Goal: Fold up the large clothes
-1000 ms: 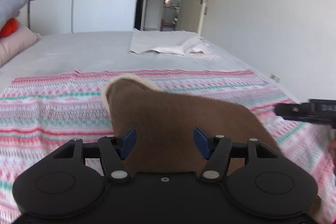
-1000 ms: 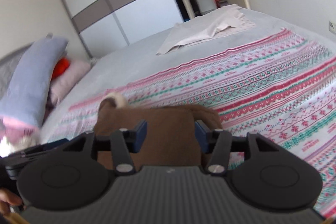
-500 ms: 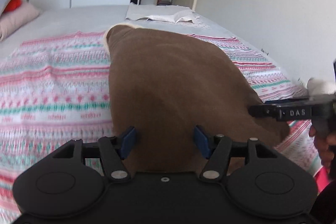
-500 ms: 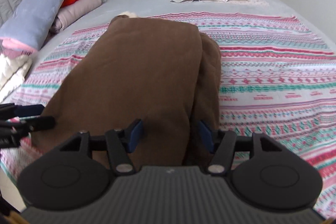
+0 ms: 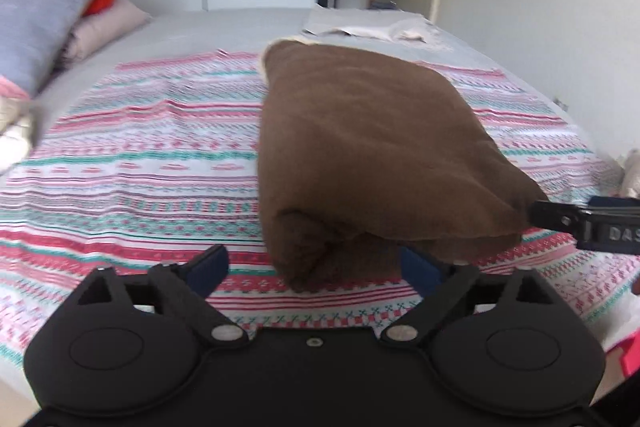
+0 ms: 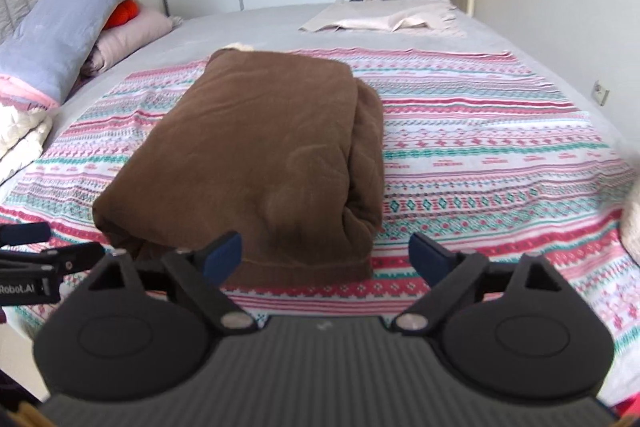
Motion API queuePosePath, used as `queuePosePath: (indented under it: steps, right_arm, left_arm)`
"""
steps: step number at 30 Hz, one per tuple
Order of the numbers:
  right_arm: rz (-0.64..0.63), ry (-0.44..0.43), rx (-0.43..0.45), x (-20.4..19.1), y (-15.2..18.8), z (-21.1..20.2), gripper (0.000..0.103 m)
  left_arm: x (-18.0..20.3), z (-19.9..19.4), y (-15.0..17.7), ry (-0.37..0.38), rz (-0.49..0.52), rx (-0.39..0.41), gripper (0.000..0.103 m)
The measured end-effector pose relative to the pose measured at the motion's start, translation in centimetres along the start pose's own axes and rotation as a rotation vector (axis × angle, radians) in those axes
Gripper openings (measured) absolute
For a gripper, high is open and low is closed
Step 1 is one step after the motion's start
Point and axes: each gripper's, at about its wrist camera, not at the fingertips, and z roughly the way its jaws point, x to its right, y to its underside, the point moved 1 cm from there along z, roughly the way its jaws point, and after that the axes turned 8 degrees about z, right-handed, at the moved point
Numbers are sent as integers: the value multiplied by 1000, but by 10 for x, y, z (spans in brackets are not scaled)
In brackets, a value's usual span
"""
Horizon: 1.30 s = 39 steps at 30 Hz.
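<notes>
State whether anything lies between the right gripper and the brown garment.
Nothing visible does. The right gripper, its fingers opening, sits just short of the brown garment's near edge, with only patterned cloth beneath.

I see one brown garment (image 6: 256,155), thick and fleecy, lying folded into a long bundle on the striped patterned spread (image 6: 480,155) that covers the bed. It runs lengthwise from the spread's near edge towards its far edge, stopping just short of the far one. The top layer is smooth and flat, and it drapes over a rolled inner fold that bulges out along the bundle's right side. At the near end the layers sit stacked, with a thick rounded roll showing underneath. A scrap of cream lining (image 6: 240,46) peeks out at the far left corner.
</notes>
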Motion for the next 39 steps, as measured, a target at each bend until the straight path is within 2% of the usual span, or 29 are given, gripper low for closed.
queuePosePath:
  steps: [1,9,14,17,22,25,39]
  right_arm:
    - [8,8,12,0,2,-4,101]
    - [42,86,100,2,19,-26,103]
    - [37,85,81,0,31,-30,103]
    - [16,87,69,-4,37,-29,103]
    - [2,127,28,-8,39,-22,103]
    - [14,120,4,-6,40,-20,103]
    - [-3,120,4,-7,40,-20,103]
  left_arm:
    - [1,-3,0,-24,-6,4,103]
    - [3,-14,7,-103,-56,-24,103]
    - [5,-18,17,-162,-96,-37,103]
    - [8,-14,23,-190,-87,-68,103]
    - [15,-10,25,-206,-52,-83,103]
    - [14,-9,25,-205,-54,-85,103]
    - [17,-8,26,-191,-43,-96,103]
